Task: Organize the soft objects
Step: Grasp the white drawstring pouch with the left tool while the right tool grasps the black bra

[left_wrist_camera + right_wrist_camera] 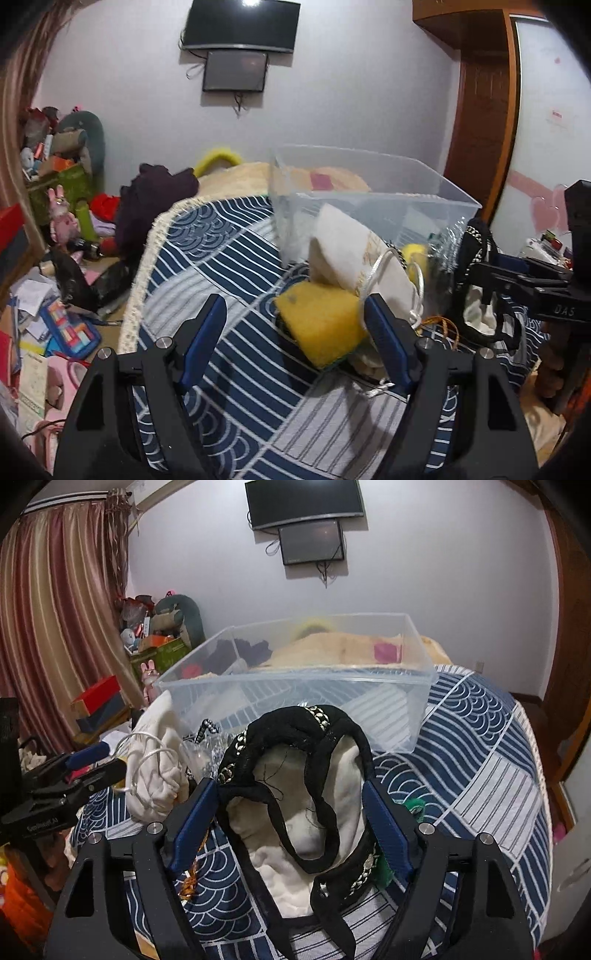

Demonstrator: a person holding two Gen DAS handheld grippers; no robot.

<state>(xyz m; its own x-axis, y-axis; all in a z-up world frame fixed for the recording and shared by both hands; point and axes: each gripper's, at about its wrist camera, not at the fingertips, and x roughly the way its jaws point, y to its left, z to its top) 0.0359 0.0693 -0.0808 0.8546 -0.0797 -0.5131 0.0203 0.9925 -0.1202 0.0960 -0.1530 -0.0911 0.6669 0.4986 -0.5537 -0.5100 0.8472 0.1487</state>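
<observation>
A clear plastic bin [369,199] stands on the blue patterned bed cover; it also shows in the right wrist view [295,686]. In front of it lie a yellow sponge [321,321], a white drawstring pouch [354,254] and a black, chain-trimmed bag with white lining [295,775]. My left gripper [295,328] is open, its right finger beside the sponge. My right gripper [290,808] is open with its fingers on either side of the black bag. The black bag [476,280] also shows in the left wrist view.
The bed cover [480,760] slopes away at both sides. The floor at the left is cluttered with toys, boxes and papers [55,295]. Dark clothes [155,199] lie behind the cover. A wooden door [480,110] is at the right.
</observation>
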